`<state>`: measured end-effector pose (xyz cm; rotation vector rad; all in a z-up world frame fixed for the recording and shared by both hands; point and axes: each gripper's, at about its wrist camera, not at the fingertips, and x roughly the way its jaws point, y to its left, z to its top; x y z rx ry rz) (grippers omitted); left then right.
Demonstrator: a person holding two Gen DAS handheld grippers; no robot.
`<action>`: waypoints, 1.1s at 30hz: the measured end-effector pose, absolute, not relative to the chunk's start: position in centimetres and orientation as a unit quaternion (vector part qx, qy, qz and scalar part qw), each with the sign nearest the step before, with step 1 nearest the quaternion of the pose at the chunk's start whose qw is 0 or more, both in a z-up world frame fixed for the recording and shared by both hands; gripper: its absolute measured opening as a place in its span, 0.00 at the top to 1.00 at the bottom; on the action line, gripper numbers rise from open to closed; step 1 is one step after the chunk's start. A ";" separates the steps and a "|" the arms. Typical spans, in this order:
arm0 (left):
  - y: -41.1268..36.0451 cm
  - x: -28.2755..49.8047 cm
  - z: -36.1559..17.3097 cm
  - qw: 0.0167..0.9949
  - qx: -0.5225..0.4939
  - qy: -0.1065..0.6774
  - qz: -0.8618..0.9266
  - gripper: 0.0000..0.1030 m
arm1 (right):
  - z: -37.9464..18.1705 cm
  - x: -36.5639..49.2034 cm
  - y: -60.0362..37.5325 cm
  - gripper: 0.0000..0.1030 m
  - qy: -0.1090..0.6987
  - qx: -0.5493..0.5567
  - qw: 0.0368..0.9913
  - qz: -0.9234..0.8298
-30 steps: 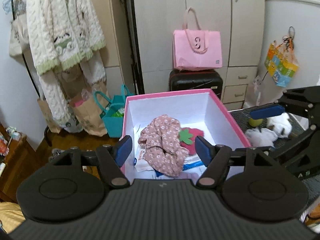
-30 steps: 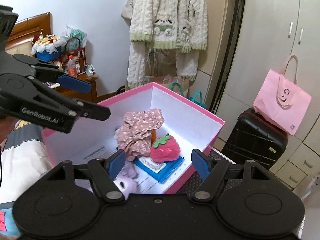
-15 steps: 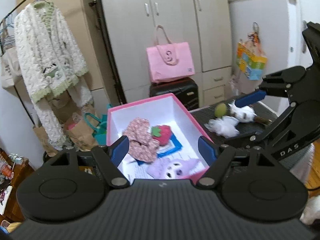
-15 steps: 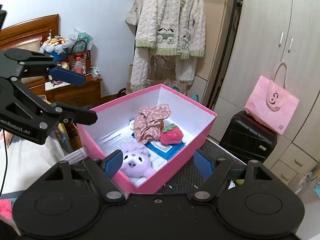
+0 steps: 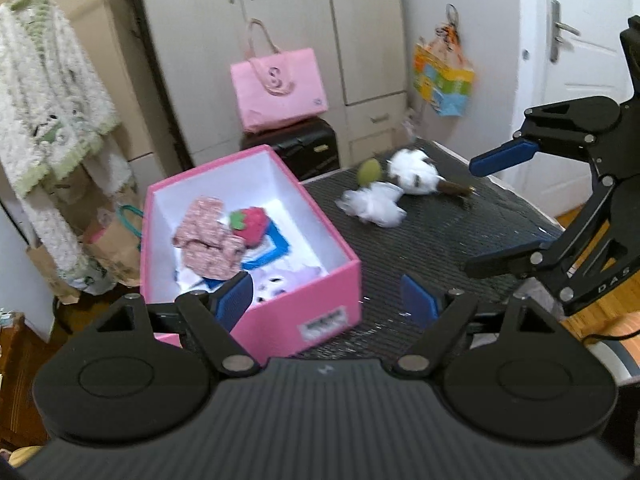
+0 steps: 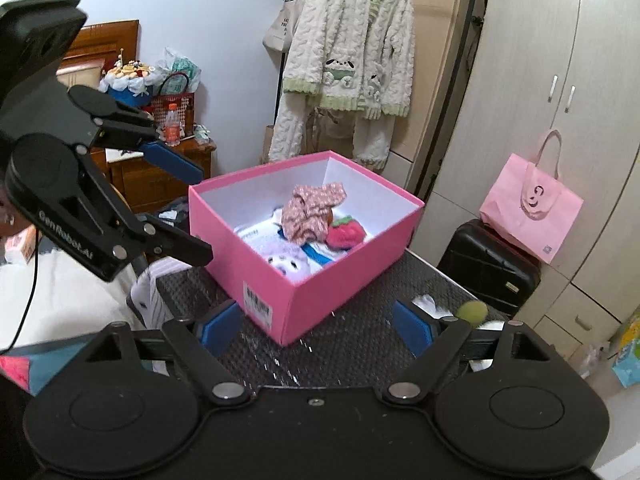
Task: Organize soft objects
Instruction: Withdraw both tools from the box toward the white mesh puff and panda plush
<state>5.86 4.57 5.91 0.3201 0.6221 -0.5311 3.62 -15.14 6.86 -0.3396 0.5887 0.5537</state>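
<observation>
I see both grippers spread wide and empty: left gripper (image 5: 328, 302) hovers over the near end of the pink box (image 5: 332, 280), right gripper (image 6: 316, 328) hovers above the black desk (image 6: 348, 344) just short of the box's near corner. Box holds the floral cloth (image 5: 208, 236), strawberry plush (image 5: 250, 226), purple plush (image 6: 288, 260) and a blue-edged book (image 5: 276, 246). In the left wrist view, still loose on the desk at 2 o'clock from the box: white fluffy plush (image 5: 412, 170), crumpled white cloth (image 5: 374, 208) touching it, green ball (image 5: 369, 172) beside both.
</observation>
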 end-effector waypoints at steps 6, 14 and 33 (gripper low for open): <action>2.1 4.9 4.6 0.885 0.179 0.305 -0.302 0.21 | 4.0 1.8 -18.3 0.15 0.284 -0.158 0.908 0.266; -2.1 6.4 2.1 0.866 0.177 0.317 -0.344 0.21 | -0.2 2.3 -22.2 0.15 0.299 -0.119 0.916 0.239; -10.0 13.7 -1.2 0.923 0.107 0.253 -0.269 0.21 | -2.1 12.0 -31.3 0.15 0.267 -0.046 0.942 0.196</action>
